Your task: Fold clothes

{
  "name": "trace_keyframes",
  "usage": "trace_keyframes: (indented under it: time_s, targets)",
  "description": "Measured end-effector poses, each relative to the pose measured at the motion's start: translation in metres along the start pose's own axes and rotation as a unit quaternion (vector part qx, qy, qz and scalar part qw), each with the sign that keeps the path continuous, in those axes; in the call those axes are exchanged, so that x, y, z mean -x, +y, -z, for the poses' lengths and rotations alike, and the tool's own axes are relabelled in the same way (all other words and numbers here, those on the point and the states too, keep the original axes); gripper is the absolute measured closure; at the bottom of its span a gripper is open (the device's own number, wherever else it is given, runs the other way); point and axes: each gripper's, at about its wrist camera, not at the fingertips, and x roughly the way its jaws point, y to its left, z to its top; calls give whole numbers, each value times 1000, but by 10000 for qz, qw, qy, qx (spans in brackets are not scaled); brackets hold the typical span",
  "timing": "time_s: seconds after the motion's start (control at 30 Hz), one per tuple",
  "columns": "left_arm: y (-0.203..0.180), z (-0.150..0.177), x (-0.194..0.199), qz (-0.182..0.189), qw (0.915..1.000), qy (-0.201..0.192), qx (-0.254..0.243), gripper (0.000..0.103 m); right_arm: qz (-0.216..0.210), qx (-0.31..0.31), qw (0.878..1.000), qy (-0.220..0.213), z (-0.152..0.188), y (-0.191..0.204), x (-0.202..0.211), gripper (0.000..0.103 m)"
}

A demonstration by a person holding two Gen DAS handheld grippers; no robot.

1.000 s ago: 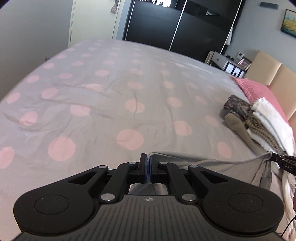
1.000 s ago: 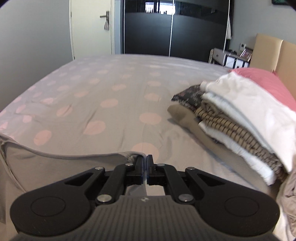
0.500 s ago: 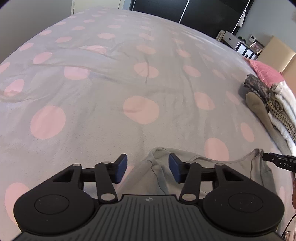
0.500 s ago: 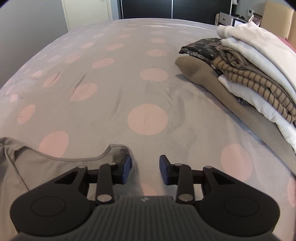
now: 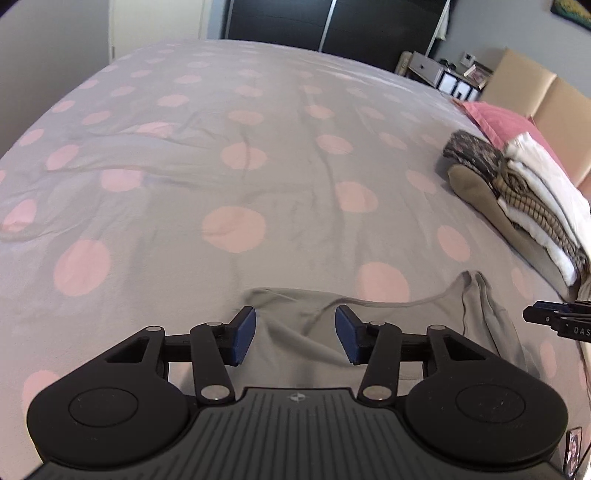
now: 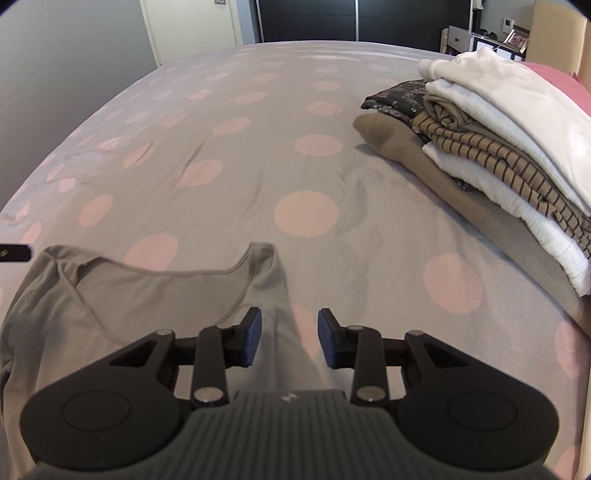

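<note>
We see a wide bed (image 5: 258,155) with a grey cover with pink dots. Behind it stands a black wardrobe (image 5: 314,18), beside a cream door (image 5: 155,26). The walls (image 6: 74,44) are grey. A beige headboard (image 5: 535,92) stands at the right.

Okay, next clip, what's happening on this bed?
A person is laying out a grey sleeveless top on the grey bedspread with pink dots. The left gripper and right gripper are both open above the top's shoulder straps, holding nothing. A stack of folded clothes sits to the right, apart from the top.
</note>
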Motion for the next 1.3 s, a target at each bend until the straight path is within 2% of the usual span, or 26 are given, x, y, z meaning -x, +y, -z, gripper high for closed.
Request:
trace_keyframes:
  time_s: [0.13,0.33,0.37,0.4,0.5,0.63,0.7,0.87,0.93,1.0,1.03,1.1,1.2,1.3]
  targets:
    - [-16,-4,-30,-51,9997,223,-120,57,-103,124,9998,89,9,-1,-1,66]
    - [-25,-2,-71,-407,9968,563,-399,57,-164,159,9995,220,11,-5,-15,65]
    - [-25,-2,-76,-424,9965,602,-405,61,-176,153,9994,238,11,-6,-18,65]
    - [-24,-3,-81,-425,9963,643,-382,73,-194,147,9994,252,11,-6,-20,65]
    - [-21,-7,-90,-427,9963,677,-317,96,-231,141,9993,268,12,-8,-24,65]
    - [-21,-26,-86,-272,9989,346,-142,102,-240,148,9993,240,11,-12,-26,65]
    - [-21,-38,-85,-208,9996,194,0,102,-205,155,9994,215,11,-13,-26,65]
    - [-33,-46,-102,-261,9982,539,-45,100,-135,149,9995,237,10,-17,-23,63]
    - [-36,-43,-100,-348,9978,540,-133,89,-215,147,9994,237,10,-19,-16,63]
    - [-37,-38,-88,-299,9985,434,-178,62,-267,186,9992,251,10,-19,-8,61]
    - [-36,-35,-81,-283,9986,386,-206,59,-283,216,9990,264,11,-19,-4,57]
    - [-32,-24,-59,-308,9985,330,-297,58,-213,320,9989,286,12,-17,6,51]
    - [-26,-8,-27,-345,9982,245,-434,58,-60,398,9990,185,19,-14,27,51]
    - [-20,8,5,-382,9975,160,-571,58,-169,478,9986,-141,33,-12,57,51]
